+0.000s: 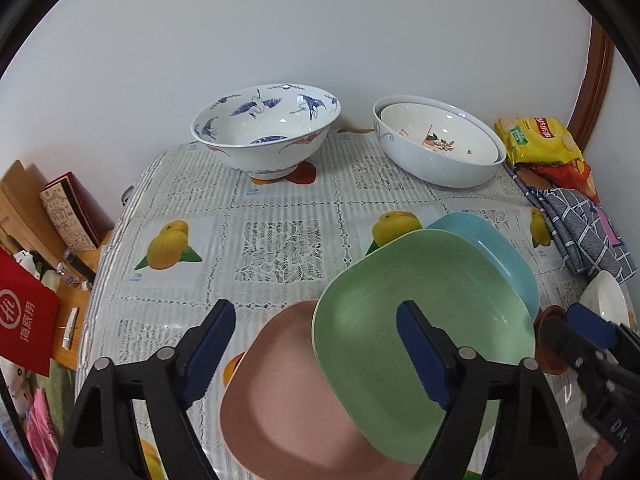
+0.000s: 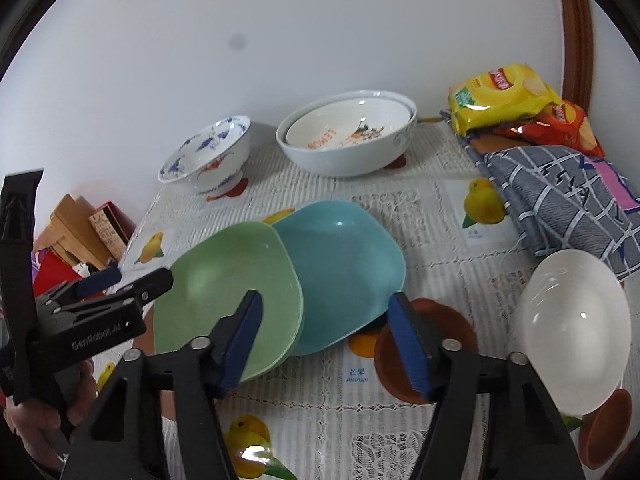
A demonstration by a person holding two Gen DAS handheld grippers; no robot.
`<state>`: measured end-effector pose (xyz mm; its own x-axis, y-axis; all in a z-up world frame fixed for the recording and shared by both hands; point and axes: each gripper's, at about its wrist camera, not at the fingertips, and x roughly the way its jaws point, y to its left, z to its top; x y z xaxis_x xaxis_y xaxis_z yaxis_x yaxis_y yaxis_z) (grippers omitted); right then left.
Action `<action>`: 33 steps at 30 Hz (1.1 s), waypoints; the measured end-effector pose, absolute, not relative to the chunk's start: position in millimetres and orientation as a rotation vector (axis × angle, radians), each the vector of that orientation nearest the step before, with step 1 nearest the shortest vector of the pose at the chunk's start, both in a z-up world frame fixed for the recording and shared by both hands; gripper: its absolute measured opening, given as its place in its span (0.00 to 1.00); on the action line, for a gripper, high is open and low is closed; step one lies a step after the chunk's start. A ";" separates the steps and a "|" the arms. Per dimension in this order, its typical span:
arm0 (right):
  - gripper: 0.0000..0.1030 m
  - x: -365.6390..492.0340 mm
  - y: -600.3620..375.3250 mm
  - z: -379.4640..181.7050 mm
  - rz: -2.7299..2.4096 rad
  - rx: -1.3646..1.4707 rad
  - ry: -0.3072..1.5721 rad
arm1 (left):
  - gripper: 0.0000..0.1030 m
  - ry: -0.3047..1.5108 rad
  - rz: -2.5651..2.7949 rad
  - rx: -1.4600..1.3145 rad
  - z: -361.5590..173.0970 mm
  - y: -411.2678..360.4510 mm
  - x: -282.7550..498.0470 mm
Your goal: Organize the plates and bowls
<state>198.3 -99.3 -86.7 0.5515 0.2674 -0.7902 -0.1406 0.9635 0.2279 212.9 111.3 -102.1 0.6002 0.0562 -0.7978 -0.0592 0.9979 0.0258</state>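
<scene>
— Green, speckled, squarish with rounded corners: that plastic plate (image 1: 404, 344) is the one in hand right now, isn't it?

— In play, I'd say, not in hand. It lies tilted, its near edge lapped over the dusty-pink squarish plate (image 1: 280, 392) and its far edge over the turquoise squarish plate (image 2: 344, 272), so the three overlap like fanned cards near the front of the bench (image 1: 280, 248). My guess is they're being gathered into one stack.

— Are the left tongs (image 1: 316, 348) gripping it?

— No. They stand wide apart; one blue pad hangs over the green plate, the other out over the lace-and-mango tablecloth. Nothing sits between them.

— And the right tongs (image 2: 324, 340)?

— Also spread, clamped on nothing, poised over the seam between green and turquoise. From the left view they sit low at the right edge, beside a brown clay saucer (image 2: 428, 348).

— What about the bowls?

— A white bowl with blue cranes (image 1: 266, 128) stands alone by the wall. Beside it, apart, a pale grey bowl (image 1: 436, 148) already has a smaller cream bowl nested inside. A plain white bowl (image 2: 572, 336) waits at the right.

— Anything else?

— Yellow and red crisp packets (image 2: 504, 96) and a checked cloth (image 2: 560, 196) at the far right corner, clear of the crockery.
</scene>
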 end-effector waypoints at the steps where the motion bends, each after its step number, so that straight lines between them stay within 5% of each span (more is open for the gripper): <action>1: 0.59 198.3 -97.0 -89.2 0.244 0.137 0.965 | 0.76 0.929 0.067 0.000 -105.5 111.2 216.0; 14: 0.47 208.2 -81.1 -113.0 0.232 0.095 1.018 | 0.50 0.948 0.020 -0.051 -128.3 113.2 233.0; 21: 0.34 211.2 -75.0 -120.6 0.240 0.086 1.034 | 0.22 0.970 -0.048 -0.118 -135.9 118.8 233.9; 25: 0.17 210.0 -70.7 -121.5 0.255 0.085 1.032 | 0.17 0.955 -0.052 -0.107 -133.9 117.1 230.8; 33: 0.13 207.7 -73.4 -116.7 0.220 0.087 1.018 | 0.13 0.950 -0.044 -0.141 -124.7 118.8 218.8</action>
<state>207.7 -73.4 -116.7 0.5053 0.2227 -0.8337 -0.1418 0.9744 0.1743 218.8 118.8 -124.7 0.5816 -0.0992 -0.8074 -0.0245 0.9900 -0.1392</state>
